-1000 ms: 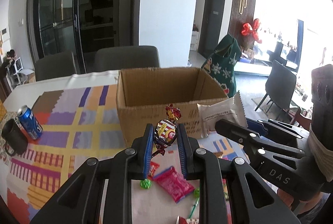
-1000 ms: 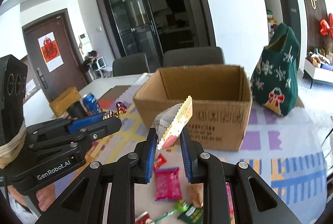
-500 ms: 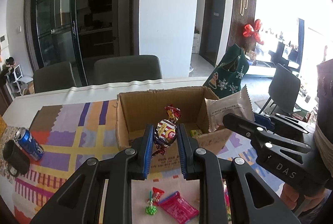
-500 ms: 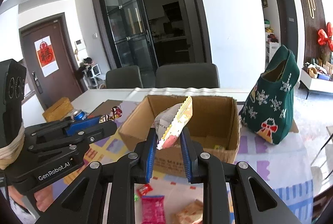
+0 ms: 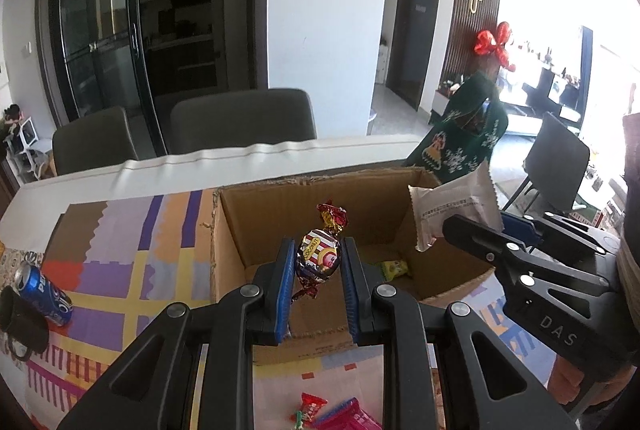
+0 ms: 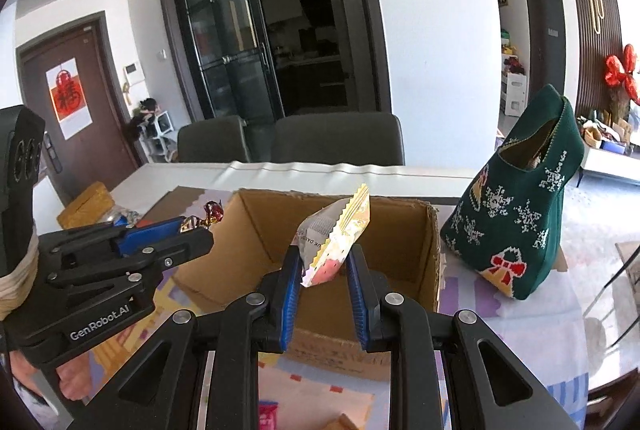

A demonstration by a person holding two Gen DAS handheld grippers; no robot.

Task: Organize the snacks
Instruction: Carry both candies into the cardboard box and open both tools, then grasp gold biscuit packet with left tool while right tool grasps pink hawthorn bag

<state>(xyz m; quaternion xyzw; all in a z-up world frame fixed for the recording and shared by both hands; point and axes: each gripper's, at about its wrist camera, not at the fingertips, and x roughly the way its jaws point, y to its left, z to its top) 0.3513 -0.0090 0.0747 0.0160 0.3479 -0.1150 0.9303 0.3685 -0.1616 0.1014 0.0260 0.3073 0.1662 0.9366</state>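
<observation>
Pinching a crinkly foil-wrapped candy (image 5: 318, 262) between my left fingers (image 5: 285, 282), I see its twisted red and gold end sticking up past the blue ribbed pads, the round body printed with stripes. My right fingers (image 6: 291, 280) are clamped on a flat white snack packet (image 6: 336, 240) with a zigzag-cut edge, tilted up and away from them. Both snacks hang above the open corrugated cardboard box (image 5: 248, 226), whose rough brown walls lie just beyond and beneath the fingertips; a small yellow-green wrapper (image 5: 394, 267) lies on its floor. Off to the right of the right fingers stands a green knitted bag (image 6: 524, 214) with white snowflakes and a red bow. Far left of the left fingers a blue soda can (image 5: 42, 290) lies beside a dark mug (image 5: 20, 322). Below the left fingers red and pink wrappers (image 5: 332, 412) rest on the table (image 5: 120, 254), which wears a patchwork cloth of purple, yellow and orange. Grey chairs (image 5: 240, 120) and dark glass doors (image 5: 104, 30) stand behind.
</observation>
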